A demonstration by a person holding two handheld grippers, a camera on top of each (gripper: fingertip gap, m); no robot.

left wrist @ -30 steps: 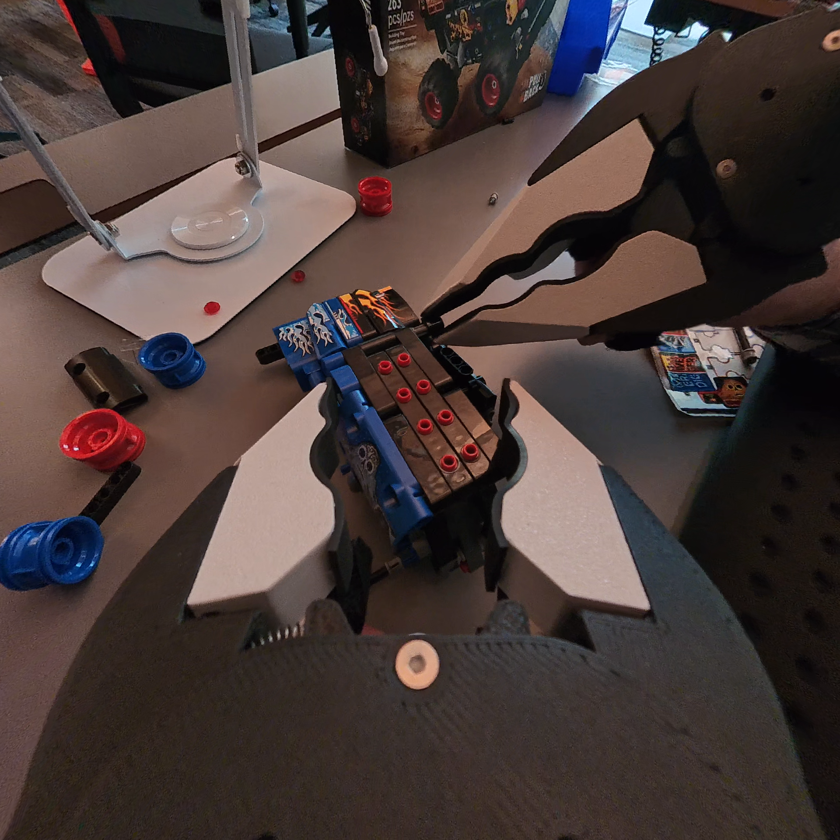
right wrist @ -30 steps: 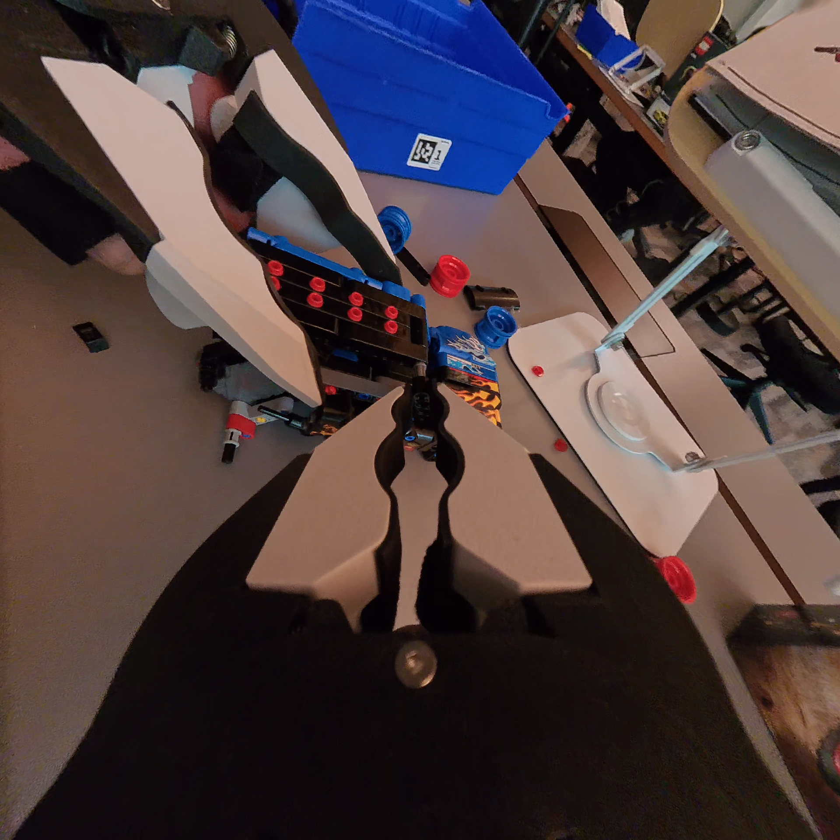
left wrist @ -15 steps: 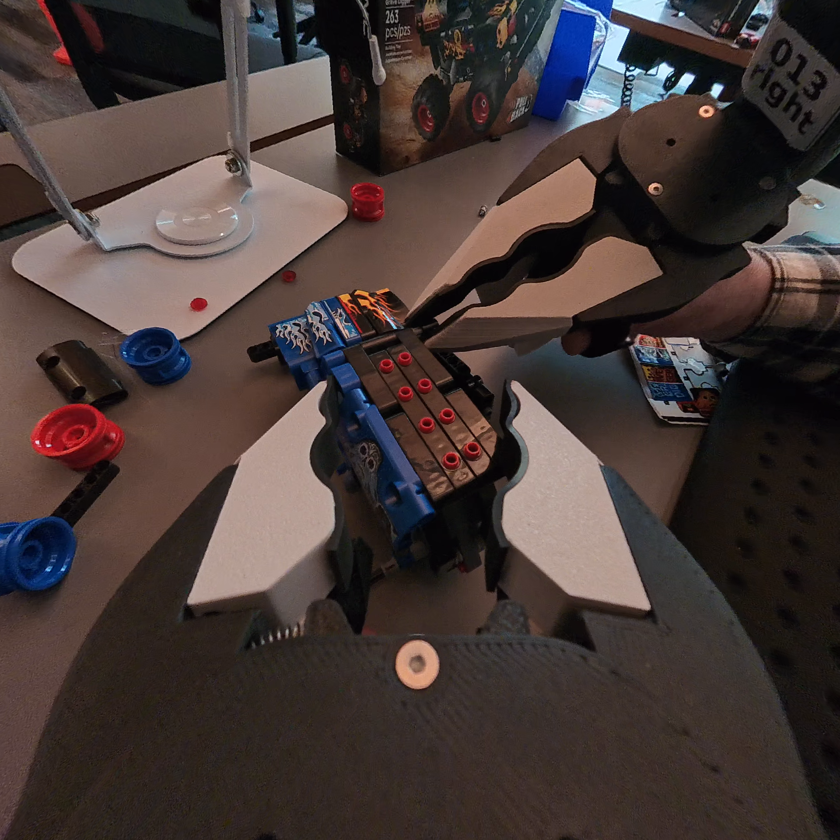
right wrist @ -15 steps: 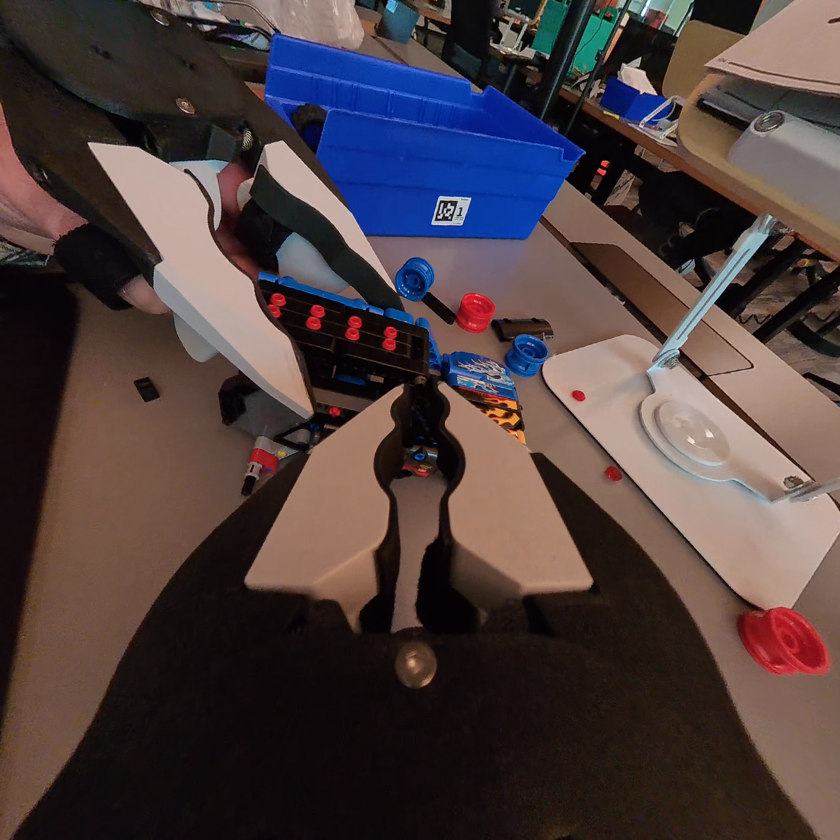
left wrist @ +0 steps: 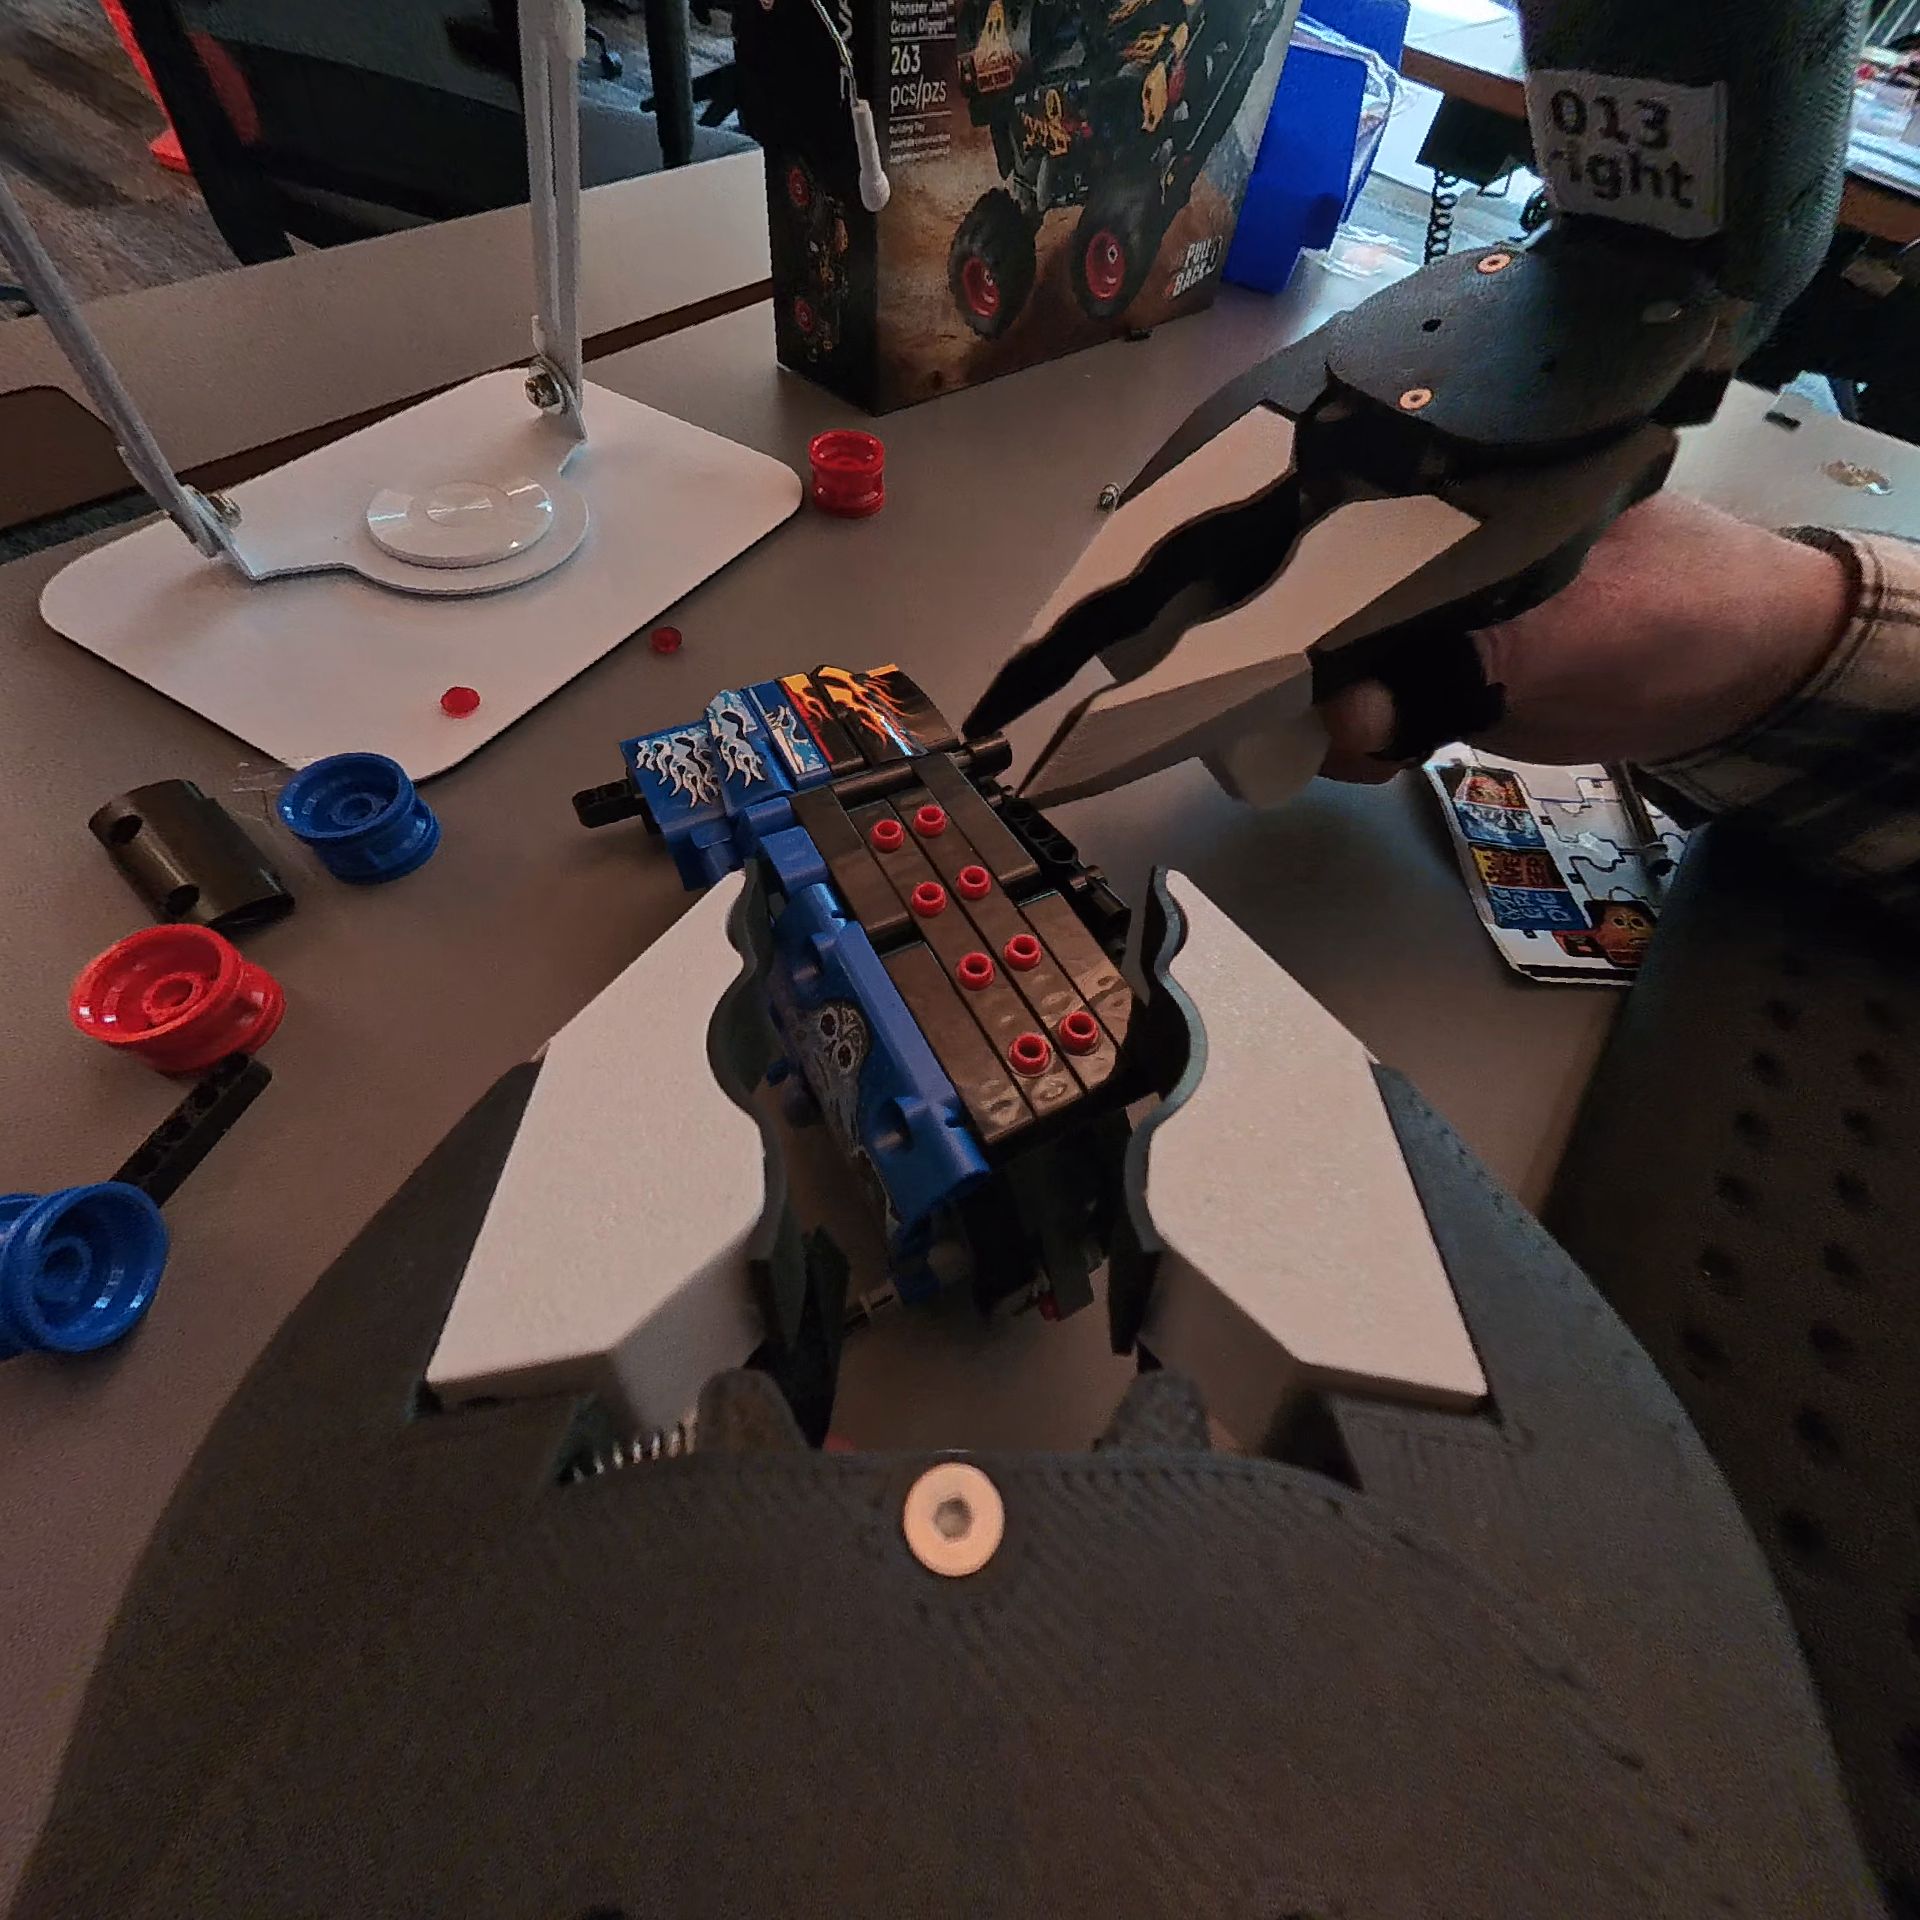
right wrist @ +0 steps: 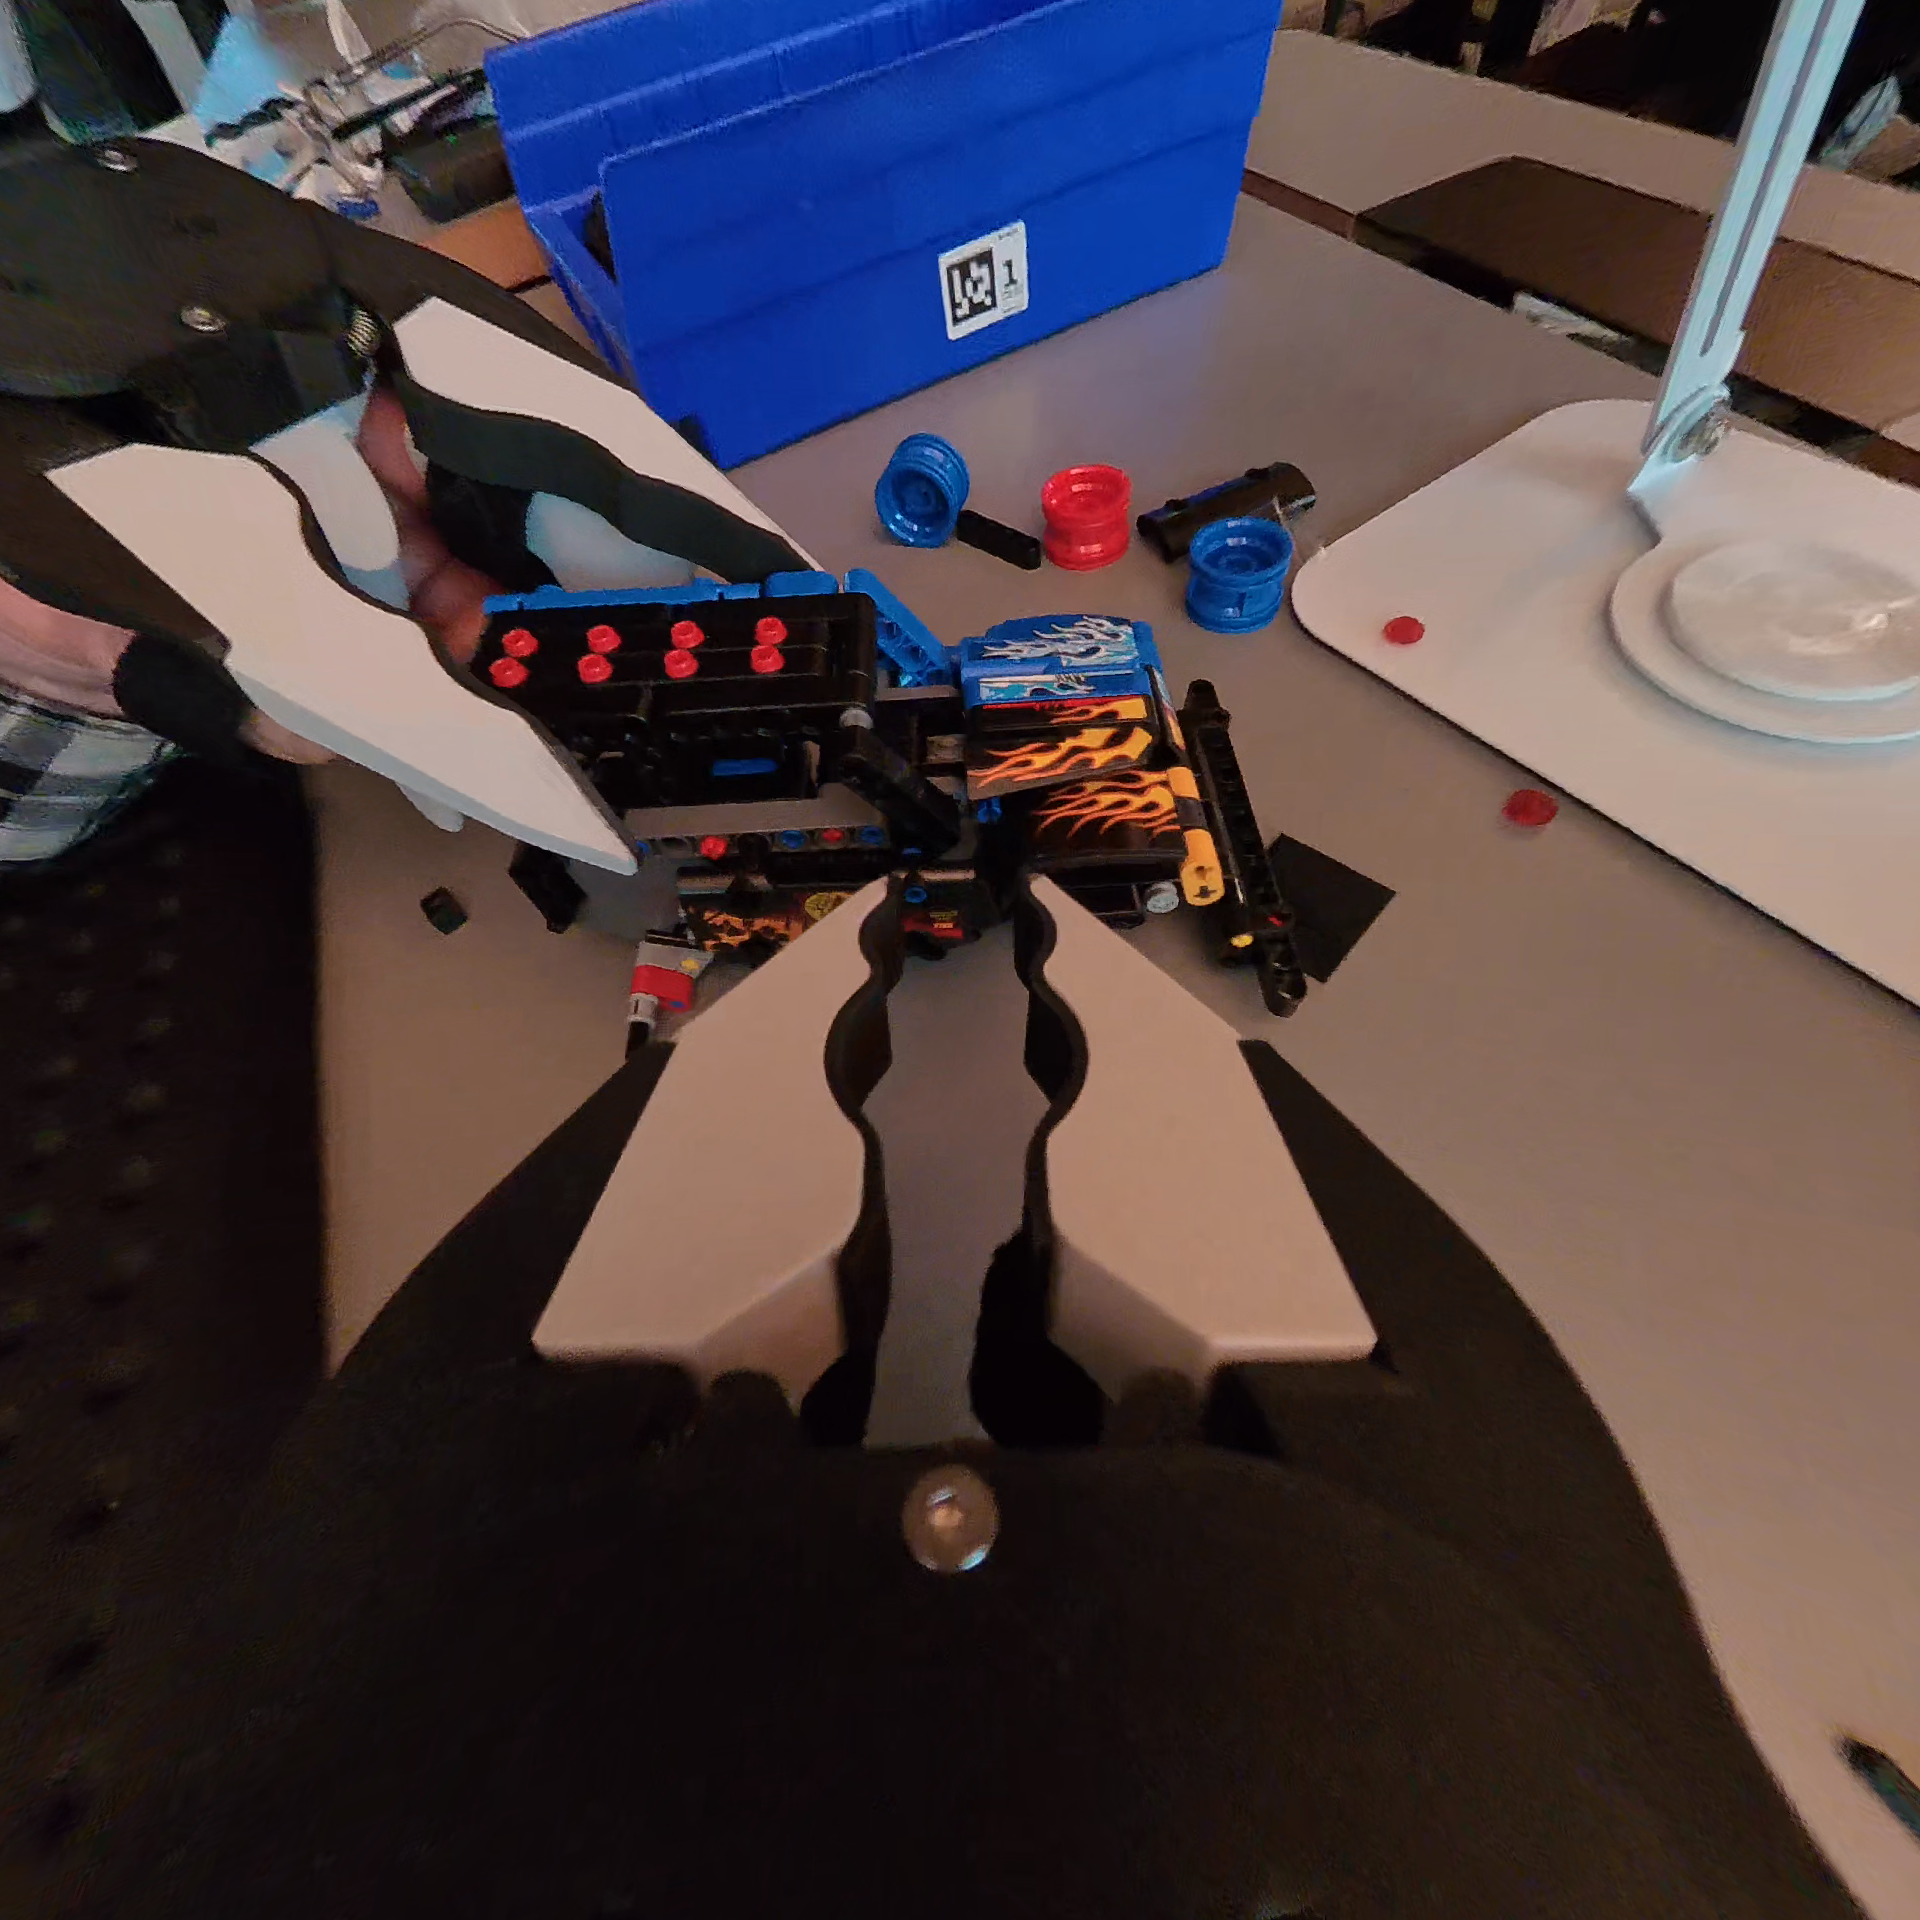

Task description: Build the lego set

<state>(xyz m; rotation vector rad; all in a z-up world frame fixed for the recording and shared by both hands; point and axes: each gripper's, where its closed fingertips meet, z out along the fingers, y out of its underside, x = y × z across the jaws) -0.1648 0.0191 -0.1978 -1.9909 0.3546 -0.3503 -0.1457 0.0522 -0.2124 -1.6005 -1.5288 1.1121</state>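
The partly built Lego truck [left wrist: 997, 914] has a black roof with red studs, a blue side and flame-sticker panels, and rests on the grey table. My left gripper [left wrist: 951, 904] is shut on its body, one finger on each side. In the right wrist view the truck [right wrist: 727, 727] lies sideways with the left gripper's fingers [right wrist: 343, 665] clamped on it. My right gripper [right wrist: 954, 904] has its jaws parted, with its tips at the truck's lower side. In the left wrist view the right gripper [left wrist: 997, 753] has its tips on either side of a black axle end.
Blue wheel hubs [left wrist: 358, 816] [left wrist: 73, 1268], red hubs [left wrist: 177, 997] [left wrist: 847, 473], a black curved piece [left wrist: 187, 868] and a black beam [left wrist: 192, 1127] lie at the left. Behind are a white stand base [left wrist: 416, 561], the set's box [left wrist: 987, 187] and a blue bin [right wrist: 883, 208]. A sticker sheet [left wrist: 1548, 862] lies right. The grippers' ends are close to 5 cm from one another. The black curved piece [left wrist: 187, 868] is about 15 cm from my left fingertips. Look for it in the right wrist view [right wrist: 1207, 501] too.
My right gripper's jaws have parted from a near-closed pinch on the truck's end, and it has drawn back and swung a little. The left gripper keeps its hold on the truck.
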